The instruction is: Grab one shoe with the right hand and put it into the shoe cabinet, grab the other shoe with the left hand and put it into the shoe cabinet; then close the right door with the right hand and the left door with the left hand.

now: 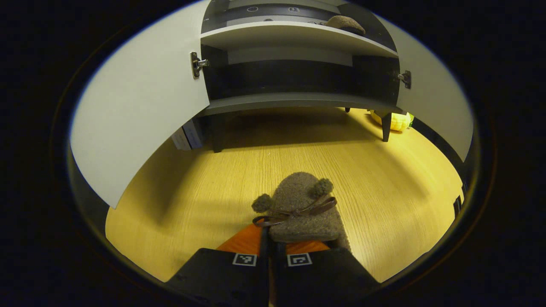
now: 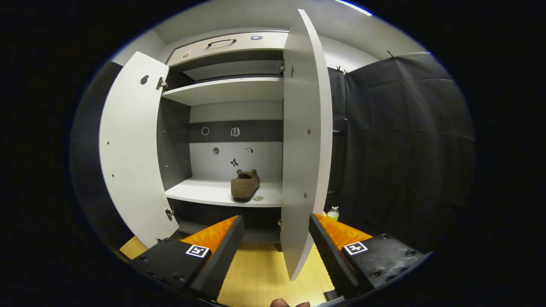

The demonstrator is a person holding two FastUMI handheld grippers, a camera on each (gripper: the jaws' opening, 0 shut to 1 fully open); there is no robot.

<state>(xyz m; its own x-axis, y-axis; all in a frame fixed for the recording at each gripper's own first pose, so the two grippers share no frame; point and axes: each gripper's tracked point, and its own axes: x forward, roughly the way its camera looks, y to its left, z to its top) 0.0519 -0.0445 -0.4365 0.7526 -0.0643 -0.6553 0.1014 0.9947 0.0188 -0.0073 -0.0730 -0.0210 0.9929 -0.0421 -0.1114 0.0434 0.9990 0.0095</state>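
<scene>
A brown fuzzy shoe point(image 1: 298, 209) with two pom-poms and a bow lies toe-forward over the wooden floor point(image 1: 384, 187), and my left gripper point(image 1: 269, 238) is shut on its heel rim. Ahead stands the shoe cabinet point(image 1: 294, 100) with both doors open; the other brown shoe point(image 1: 346, 23) rests on its upper shelf. In the right gripper view that same shoe point(image 2: 245, 184) sits on the white middle shelf point(image 2: 213, 194). My right gripper point(image 2: 275, 219) is open, its fingers on either side of the right door's point(image 2: 305, 140) lower edge without touching it. The left door point(image 2: 132, 149) is swung wide.
A yellow object point(image 1: 396, 121) lies on the floor beside the cabinet's right leg point(image 1: 386, 128). A small bottle point(image 2: 332, 212) stands behind the right door near the black cloth wall point(image 2: 405, 149). A drawer with a handle point(image 2: 222, 41) tops the cabinet.
</scene>
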